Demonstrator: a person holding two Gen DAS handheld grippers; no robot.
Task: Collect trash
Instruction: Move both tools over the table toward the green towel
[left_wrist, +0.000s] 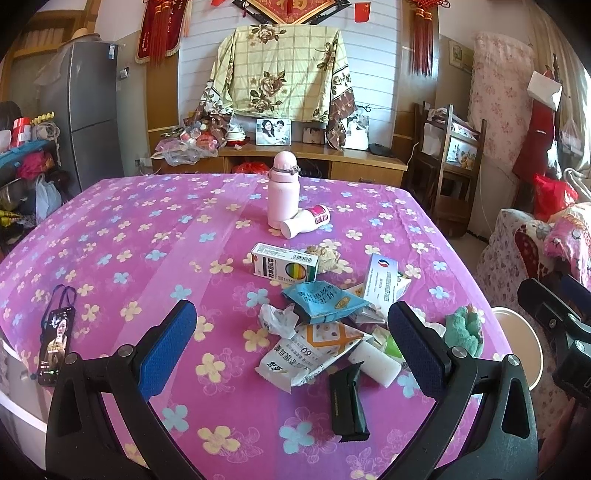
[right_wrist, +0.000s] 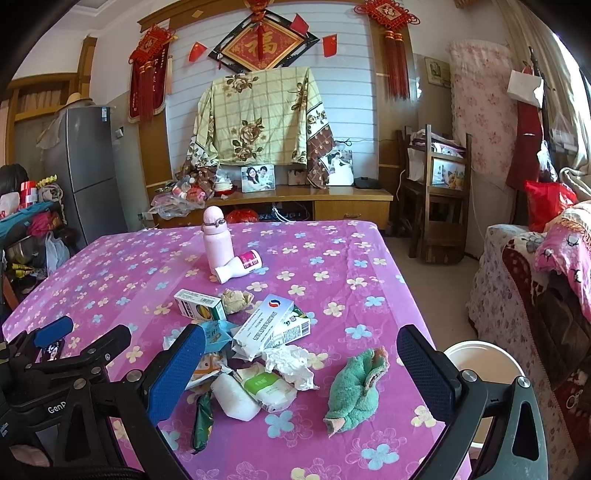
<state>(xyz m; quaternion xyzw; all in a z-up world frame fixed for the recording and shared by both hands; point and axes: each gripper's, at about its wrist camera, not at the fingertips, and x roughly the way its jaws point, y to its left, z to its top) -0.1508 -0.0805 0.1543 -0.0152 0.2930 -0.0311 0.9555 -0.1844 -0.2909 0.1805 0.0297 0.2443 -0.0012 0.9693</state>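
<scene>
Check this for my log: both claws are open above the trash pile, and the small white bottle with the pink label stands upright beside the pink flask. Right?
Nearly. The white bottle lies on its side against the pink flask, as the right wrist view shows. Both the left claw and the right claw are open above the trash pile.

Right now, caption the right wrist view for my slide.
Open right gripper hovers over trash pile beside green cloth.
</scene>
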